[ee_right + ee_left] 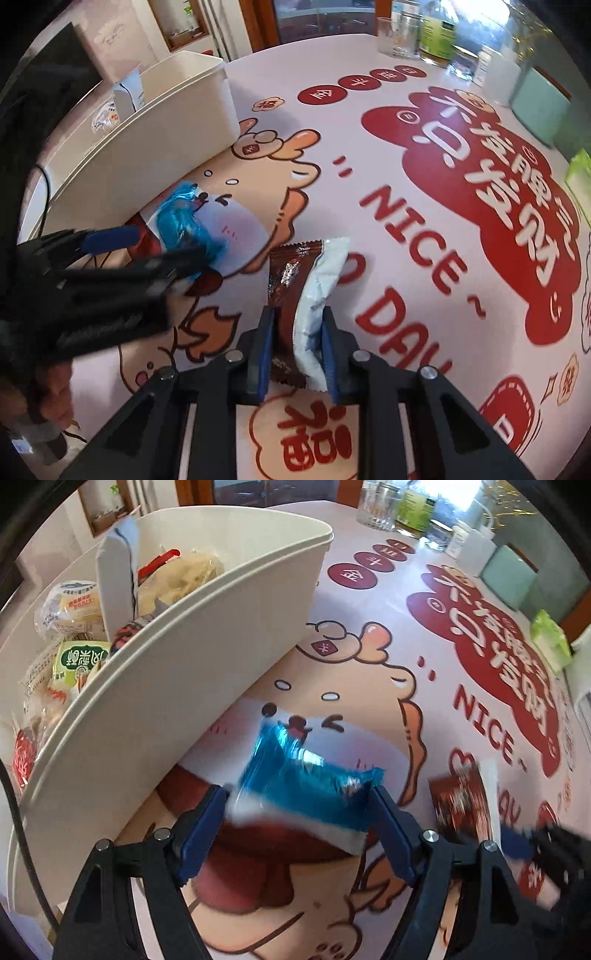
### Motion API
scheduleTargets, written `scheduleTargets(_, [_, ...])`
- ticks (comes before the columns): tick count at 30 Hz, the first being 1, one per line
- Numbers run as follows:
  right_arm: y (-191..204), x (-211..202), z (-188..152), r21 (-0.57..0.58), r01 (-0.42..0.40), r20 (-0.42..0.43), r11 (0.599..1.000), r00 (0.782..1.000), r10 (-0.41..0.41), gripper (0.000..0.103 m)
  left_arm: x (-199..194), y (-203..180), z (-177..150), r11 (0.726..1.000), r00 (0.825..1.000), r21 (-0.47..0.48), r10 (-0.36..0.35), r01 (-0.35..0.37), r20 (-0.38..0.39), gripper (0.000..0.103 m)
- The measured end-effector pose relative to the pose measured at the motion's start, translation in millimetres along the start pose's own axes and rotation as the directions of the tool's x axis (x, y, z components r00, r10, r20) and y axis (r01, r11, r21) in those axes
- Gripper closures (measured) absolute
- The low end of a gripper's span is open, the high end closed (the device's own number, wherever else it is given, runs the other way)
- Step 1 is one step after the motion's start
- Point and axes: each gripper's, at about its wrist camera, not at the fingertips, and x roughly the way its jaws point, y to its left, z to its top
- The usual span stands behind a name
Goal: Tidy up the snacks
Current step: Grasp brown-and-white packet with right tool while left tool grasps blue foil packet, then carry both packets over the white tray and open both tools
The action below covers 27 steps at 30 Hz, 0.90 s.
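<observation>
Pink cartoon print with red lettering covers your counter (369,155), and along its far edge stand glass jars (397,33), a green-labelled bottle (437,35) and a pale teal container (539,107). Your white storage bin (192,642) sits at the left side of the counter, divided by an upright white panel; it already holds several wrapped snacks, among them a round bun in clear wrap (72,607), a green-labelled packet (81,662) and a bag of pale noodles (184,574).

Your left gripper (299,805) carries the blue snack packet (299,775) just beside the bin's front wall, above the counter. Its 2 fingers stand wide apart with the packet stretched across between them, each end of the crinkled wrapper against a blue pad.

Your right gripper (297,332) has its 2 fingers drawn close together, pinching the brown and white snack wrapper (306,280). That wrapper stands up out of the pads over the counter print, near the blue packet and to the right of it.
</observation>
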Motion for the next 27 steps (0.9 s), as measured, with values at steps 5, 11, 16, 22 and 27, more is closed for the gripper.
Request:
scheduleTargets(5, [-1.0,-3.5,-9.6,0.022,-0.015,-0.002,1.0,1.0,0.015,0.08,2.1,-7.0,8.2,0.998,0.999,-0.047,-0.044,0.042,-0.032,0.024])
scheduleTargets(11, [-5.2,-3.7,-11.8,0.039,-0.029,0.004,0.999,1.0,0.029,0.08,5.0,-6.0,15.4,0.99,0.996,-0.123,-0.077,0.071,-0.04,0.021])
scheduleTargets(16, [-7.2,-2.8,-10.8,0.049,-0.032,0.003,0.998,0.999,0.031,0.08,7.4,-15.3,18.8,0.994,0.994,-0.06,-0.096,0.093,-0.06,0.021])
scheduleTargets(22, [-11.4,-4.1,-14.9,0.07,-0.046,0.008,0.996,0.999,0.046,0.08,8.3,-20.1,16.7,0.993,0.99,0.025,-0.116,0.118,-0.086,0.021])
scheduleTargets(27, [-16.2,-4.8,-18.2,0.116,-0.067,0.011,0.991,0.998,0.066,0.08,4.0,-31.9,11.5,0.985,0.996,0.156,-0.068,0.075,-0.048,0.051])
